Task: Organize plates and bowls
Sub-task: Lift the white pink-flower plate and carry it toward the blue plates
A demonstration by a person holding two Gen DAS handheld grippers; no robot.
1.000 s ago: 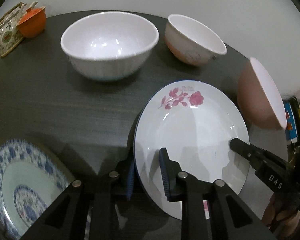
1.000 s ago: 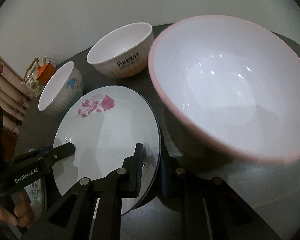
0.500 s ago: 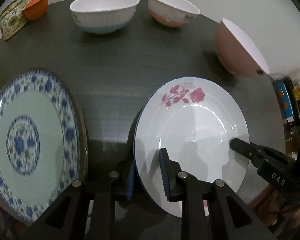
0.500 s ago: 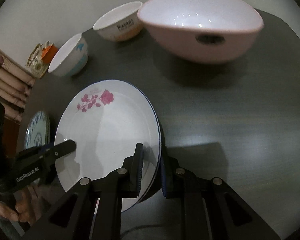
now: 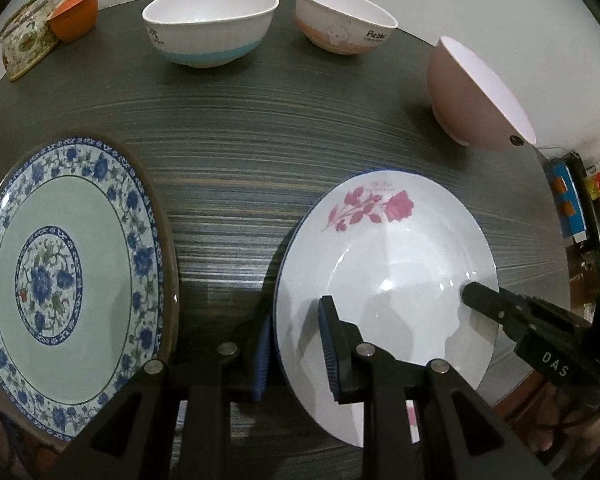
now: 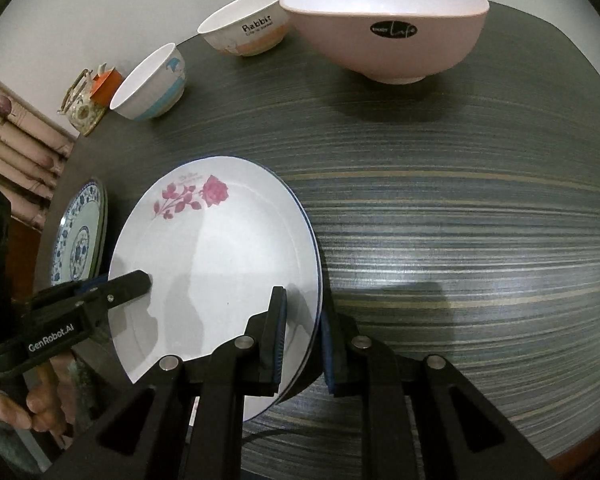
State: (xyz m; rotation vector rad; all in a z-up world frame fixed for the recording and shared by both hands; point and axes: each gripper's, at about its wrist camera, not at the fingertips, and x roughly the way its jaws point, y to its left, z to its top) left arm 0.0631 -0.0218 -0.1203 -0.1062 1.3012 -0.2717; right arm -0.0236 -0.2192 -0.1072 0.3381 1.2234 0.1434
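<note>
A white plate with a pink rose (image 5: 396,256) is held above the dark table by both grippers. My left gripper (image 5: 296,344) is shut on its near left rim. My right gripper (image 6: 302,332) is shut on its near right rim (image 6: 220,256). A blue floral plate (image 5: 60,276) lies at the left (image 6: 78,236). A blue-banded white bowl (image 5: 208,24), a rabbit bowl (image 5: 344,20) and a large pink bowl (image 5: 472,92) stand at the far side; they also show in the right wrist view as blue-banded bowl (image 6: 150,84), rabbit bowl (image 6: 246,24) and pink bowl (image 6: 388,24).
A floral teapot (image 5: 24,40) and an orange cup (image 5: 74,14) stand at the far left corner. The dark striped table (image 6: 460,216) ends in a rounded edge at the right. Boxes (image 5: 572,204) lie beyond the table's right edge.
Both grippers have drawn back toward me with the rose plate. The bowls now look farther away and the blue floral plate has come fully into the left view.
</note>
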